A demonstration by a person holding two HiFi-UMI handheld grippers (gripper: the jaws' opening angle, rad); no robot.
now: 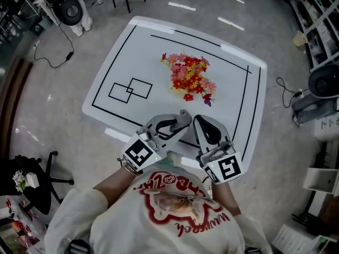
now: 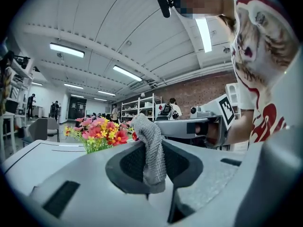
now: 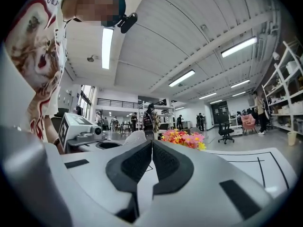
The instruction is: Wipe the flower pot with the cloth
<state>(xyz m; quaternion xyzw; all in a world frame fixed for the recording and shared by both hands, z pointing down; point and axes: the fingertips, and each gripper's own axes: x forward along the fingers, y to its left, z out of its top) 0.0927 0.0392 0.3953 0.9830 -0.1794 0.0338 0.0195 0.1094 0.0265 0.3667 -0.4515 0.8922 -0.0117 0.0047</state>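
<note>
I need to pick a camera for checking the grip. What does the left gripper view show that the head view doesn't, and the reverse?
Only the left gripper view: a clear look at the grey cloth clamped between the left gripper's shut jaws, plus ceiling lights and shelves. Only the head view: two overlapping squares drawn on the table. Both: the flowers, the right gripper and the table.

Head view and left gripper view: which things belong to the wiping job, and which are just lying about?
Job: grey knitted cloth, clamped in left gripper; red, pink and yellow flowers on white table (pot hidden beneath); shut, empty right gripper.
Lying about: round black fan; black floor cable.
</note>
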